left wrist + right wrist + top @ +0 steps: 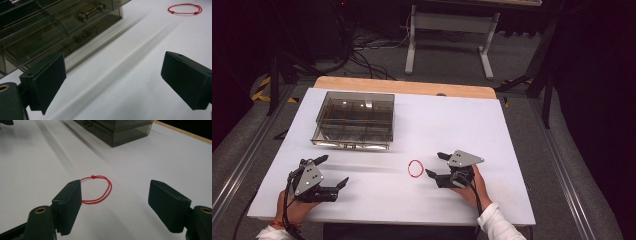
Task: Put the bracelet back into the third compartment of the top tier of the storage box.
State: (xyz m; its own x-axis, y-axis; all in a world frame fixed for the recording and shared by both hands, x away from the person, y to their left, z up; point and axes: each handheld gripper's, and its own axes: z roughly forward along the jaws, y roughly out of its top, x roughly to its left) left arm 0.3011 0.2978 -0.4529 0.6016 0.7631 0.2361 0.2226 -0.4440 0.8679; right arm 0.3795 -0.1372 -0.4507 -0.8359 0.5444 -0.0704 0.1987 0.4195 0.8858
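A red string loop (415,168) lies flat on the white table (452,120), right of centre. My right gripper (433,164) rests just to the right of it, open, jaws pointing left at it. In the right gripper view the loop (98,189) lies ahead of my gripper (115,205), partly behind the left jaw, with nothing between the pads. My left gripper (334,170) sits open near the front left. A smoky clear drawer box (354,120) stands at the back left. In the left gripper view my open gripper (113,82) faces the box's (50,30) metal-handled drawers, and the loop (185,9) lies far right.
Bare white tabletop lies between the two grippers and in front of the box (120,128). A wooden strip (404,86) runs along the table's far edge. Beyond it, cables and a white stand (449,37) sit on the dark floor.
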